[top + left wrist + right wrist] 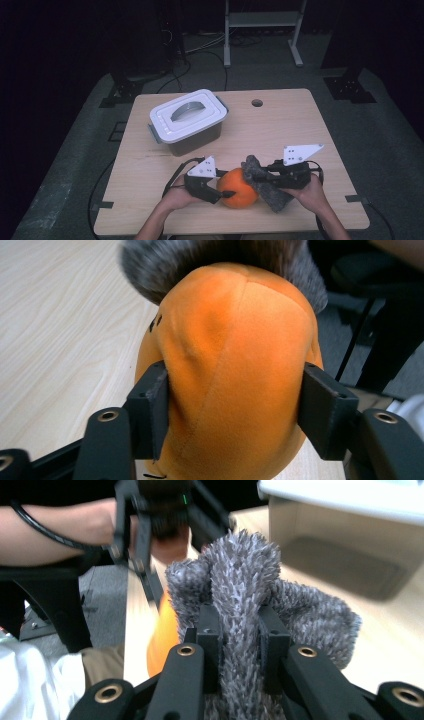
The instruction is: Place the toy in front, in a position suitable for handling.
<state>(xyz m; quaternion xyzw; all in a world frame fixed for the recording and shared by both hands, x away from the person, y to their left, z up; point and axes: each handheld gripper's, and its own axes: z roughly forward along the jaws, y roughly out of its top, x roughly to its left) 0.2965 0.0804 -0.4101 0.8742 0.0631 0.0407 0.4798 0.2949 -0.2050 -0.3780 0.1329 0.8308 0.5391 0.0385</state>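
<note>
a light wooden table [300,130] stands on a grey floor in a dark room. a white-lidded storage box [187,121] sits at the table's rear left. at the front edge, the left gripper [226,192] clamps an orange plush toy [239,188] between both pads. the right gripper [256,172] is clenched on a grey furry plush [272,195], which touches the orange plush toy's right side.
</note>
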